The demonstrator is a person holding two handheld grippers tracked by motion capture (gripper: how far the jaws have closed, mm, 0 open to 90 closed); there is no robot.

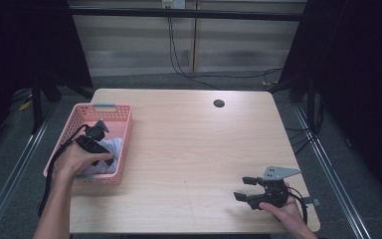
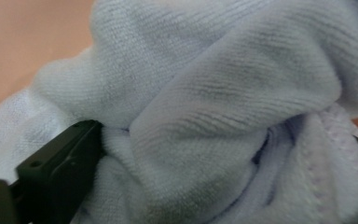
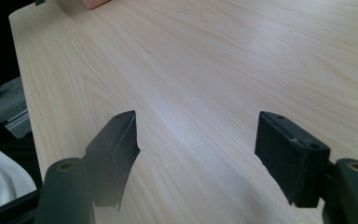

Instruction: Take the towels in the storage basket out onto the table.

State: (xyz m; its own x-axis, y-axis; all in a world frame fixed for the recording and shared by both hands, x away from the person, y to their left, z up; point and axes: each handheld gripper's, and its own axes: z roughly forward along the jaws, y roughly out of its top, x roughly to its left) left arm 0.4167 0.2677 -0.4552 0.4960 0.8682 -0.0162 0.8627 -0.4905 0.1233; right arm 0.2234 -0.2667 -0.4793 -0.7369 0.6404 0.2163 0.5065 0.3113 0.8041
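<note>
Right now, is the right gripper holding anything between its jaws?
No, the right gripper has its jaws spread wide apart, and between them there is only the bare wooden table.

Left gripper view. My left tool (image 2: pixel 223 154) is pressed into a pale blue towel (image 2: pixel 214 93) — a soft, ribbed terry cloth, bunched into thick folds that crowd the frame. One black jaw rises at lower left, touching the fabric; the other shows only as a dark sliver at the right edge, with a fold of towel between them. Behind the cloth, at upper left, I see a blurred pinkish surface (image 2: pixel 23 37) — what it is, I cannot tell.
</note>
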